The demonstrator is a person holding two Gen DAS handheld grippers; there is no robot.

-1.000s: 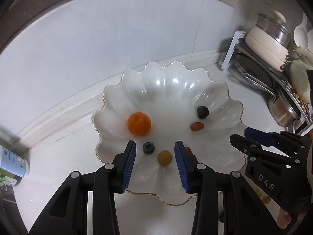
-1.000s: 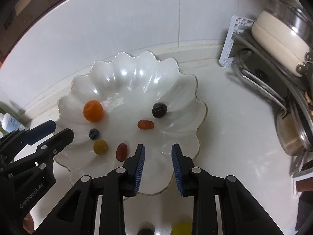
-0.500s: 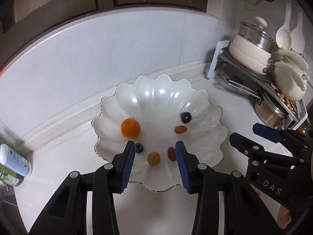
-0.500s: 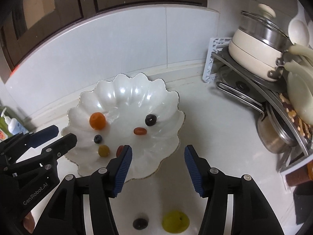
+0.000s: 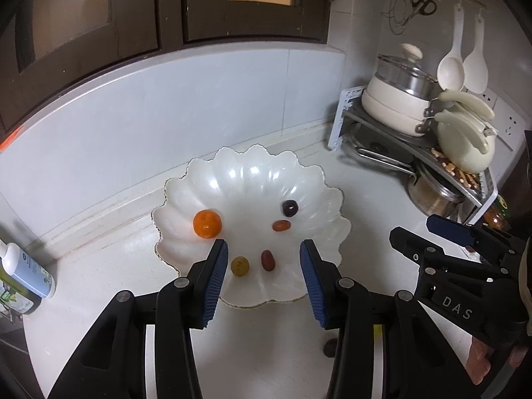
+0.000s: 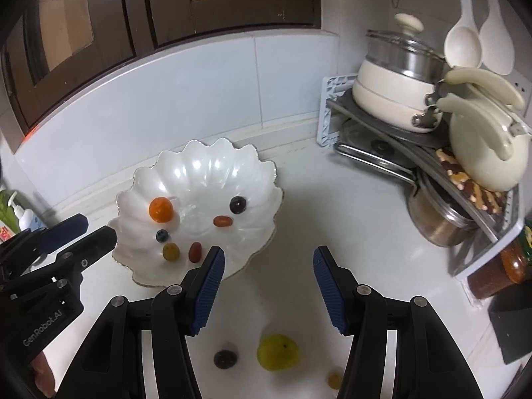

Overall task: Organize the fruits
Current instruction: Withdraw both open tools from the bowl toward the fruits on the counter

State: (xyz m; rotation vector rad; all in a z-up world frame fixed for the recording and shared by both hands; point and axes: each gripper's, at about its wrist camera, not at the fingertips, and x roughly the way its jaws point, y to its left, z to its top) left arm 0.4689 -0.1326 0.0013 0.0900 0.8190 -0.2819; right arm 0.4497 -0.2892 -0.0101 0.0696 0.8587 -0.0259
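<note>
- Left wrist view: the left gripper point(image 5: 264, 266) had drawn back and up from the scalloped dish point(image 5: 326, 196). Its jaws were opening, empty. The yellow berry point(image 5: 240, 266) and red grape point(image 5: 267, 260) lay in the dish, seen between the pads but untouched.
- Right wrist view: the right gripper point(image 6: 269, 287) had widened and stood released, holding nothing. A green fruit point(image 6: 277, 351), dark grape point(image 6: 225, 359) and small yellow fruit point(image 6: 334, 379) lay on the counter point(image 6: 349, 232), outside the dish. Judgement: these were next for collection.
</note>
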